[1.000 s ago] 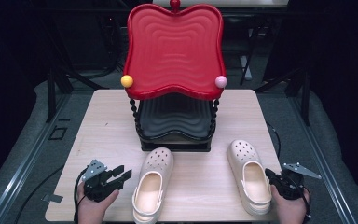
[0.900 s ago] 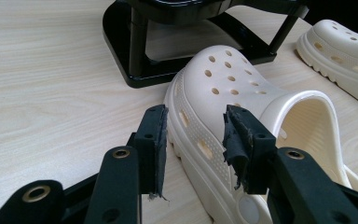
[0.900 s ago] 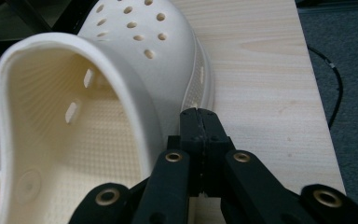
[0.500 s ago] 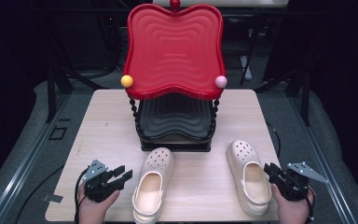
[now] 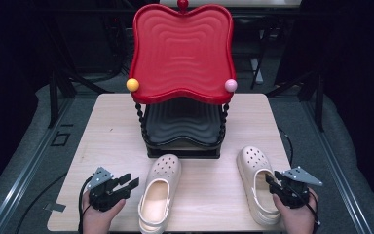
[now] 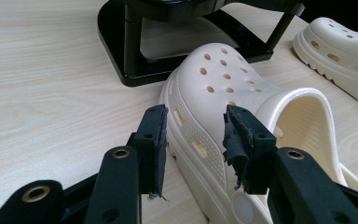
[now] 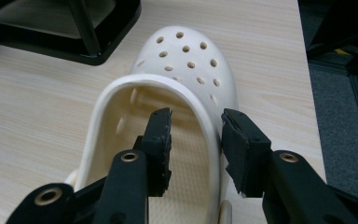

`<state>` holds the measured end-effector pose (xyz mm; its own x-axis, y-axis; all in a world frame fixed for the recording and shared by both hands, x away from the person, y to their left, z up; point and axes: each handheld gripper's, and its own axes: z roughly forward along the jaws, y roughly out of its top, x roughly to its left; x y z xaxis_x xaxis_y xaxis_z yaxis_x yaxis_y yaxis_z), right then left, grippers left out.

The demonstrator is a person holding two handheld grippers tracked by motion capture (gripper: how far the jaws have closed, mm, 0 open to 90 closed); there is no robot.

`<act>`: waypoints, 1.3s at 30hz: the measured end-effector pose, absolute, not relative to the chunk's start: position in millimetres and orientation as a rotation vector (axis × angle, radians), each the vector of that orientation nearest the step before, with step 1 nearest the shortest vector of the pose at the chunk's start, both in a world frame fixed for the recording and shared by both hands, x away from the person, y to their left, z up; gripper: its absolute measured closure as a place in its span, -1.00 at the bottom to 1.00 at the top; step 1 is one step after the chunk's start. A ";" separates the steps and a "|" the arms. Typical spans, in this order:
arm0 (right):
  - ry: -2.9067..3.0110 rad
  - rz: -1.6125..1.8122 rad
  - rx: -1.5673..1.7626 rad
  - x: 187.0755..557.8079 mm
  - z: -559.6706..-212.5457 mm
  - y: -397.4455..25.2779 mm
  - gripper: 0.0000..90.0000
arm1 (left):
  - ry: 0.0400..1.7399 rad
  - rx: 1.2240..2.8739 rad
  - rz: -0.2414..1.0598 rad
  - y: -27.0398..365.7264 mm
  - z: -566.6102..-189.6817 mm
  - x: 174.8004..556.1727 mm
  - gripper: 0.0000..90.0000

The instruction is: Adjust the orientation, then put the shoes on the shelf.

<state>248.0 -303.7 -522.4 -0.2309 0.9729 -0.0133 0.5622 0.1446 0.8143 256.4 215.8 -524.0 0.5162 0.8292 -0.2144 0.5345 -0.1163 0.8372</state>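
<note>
Where right gripper (image 7: 193, 140) straddles clog (image 7: 168, 121) rim

The left gripper (image 5: 126, 184) sits low at the near left, held in a hand (image 5: 97, 219), its jaws parted and aimed right. The right gripper (image 5: 272, 181) sits at the near right in the other hand (image 5: 297, 217), jaws parted and aimed forward-left.

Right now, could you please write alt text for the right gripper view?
The right gripper is open, its jaws straddling the side wall of a cream perforated clog: one jaw inside the opening, one outside. The clog lies on a pale wooden table, with a black stand base behind.
</note>
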 end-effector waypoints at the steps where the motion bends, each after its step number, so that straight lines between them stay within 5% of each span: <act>1: 1.856 0.951 1.458 249.7 -524.7 -303.5 0.42 | 1.142 1.788 0.380 215.8 -524.1 256.5 0.32; 5: 1.851 0.897 1.486 252.1 -525.6 -306.1 0.71 | 1.144 1.786 0.383 214.9 -524.8 256.3 0.31; 11: 1.892 0.822 1.481 247.7 -517.8 -298.2 0.85 | 1.143 1.785 0.382 214.5 -524.6 256.1 0.31; 39: 2.103 0.956 1.285 229.0 -509.7 -207.3 0.86 | 1.077 1.813 0.372 199.2 -520.0 247.4 0.31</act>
<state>229.0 -207.3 -509.7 -0.4344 0.8993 -0.0503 0.5534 0.3105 0.7729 247.4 199.2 -520.0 0.5641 0.8019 -0.1970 0.5096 -0.1504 0.8471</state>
